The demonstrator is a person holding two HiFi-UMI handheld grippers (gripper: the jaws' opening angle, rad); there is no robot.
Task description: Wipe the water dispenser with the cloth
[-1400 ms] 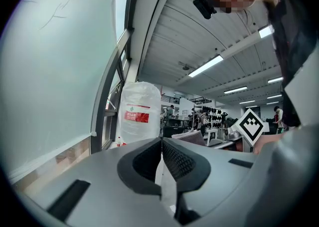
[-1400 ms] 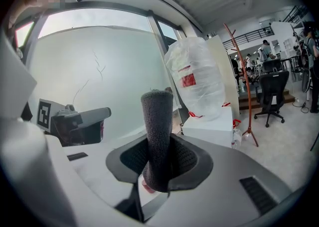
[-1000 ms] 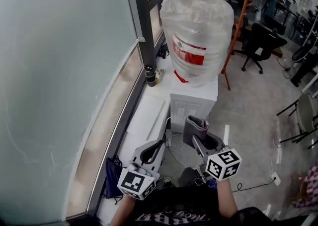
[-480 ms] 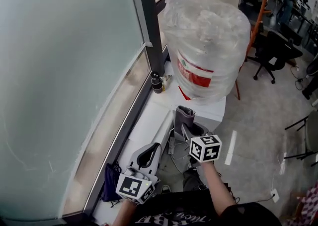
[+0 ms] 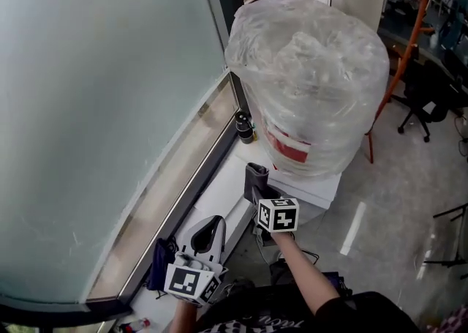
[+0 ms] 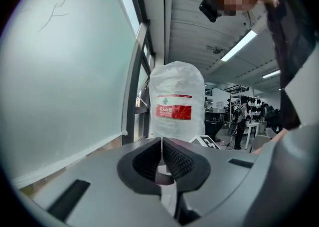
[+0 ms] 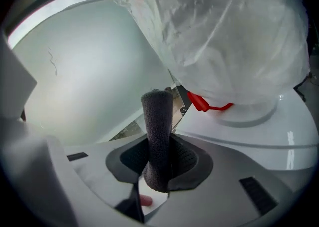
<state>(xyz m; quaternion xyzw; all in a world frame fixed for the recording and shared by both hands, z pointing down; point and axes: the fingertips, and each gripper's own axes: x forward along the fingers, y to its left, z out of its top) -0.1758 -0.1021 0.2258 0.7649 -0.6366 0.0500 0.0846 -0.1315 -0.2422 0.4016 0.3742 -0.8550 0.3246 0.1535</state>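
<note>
Right tongs (image 7: 158,158) clamp the rolled dark cloth (image 7: 157,121), which stands up between them by the dispenser (image 7: 259,138) top edge, under the wrapped bottle (image 7: 214,36); can't tell if it touches. Left tongs (image 6: 162,157) pressed together, empty, lower down and away from the dispenser.

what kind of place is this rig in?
Probably an office or lab workspace: a white water dispenser carrying a plastic-wrapped bottle stands by a frosted window, and a black office chair sits behind. The right gripper holds a cloth.

Right gripper (image 5: 258,192) (clamping cloth (image 5: 254,175)) has advanced to the dispenser (image 5: 318,186).
</note>
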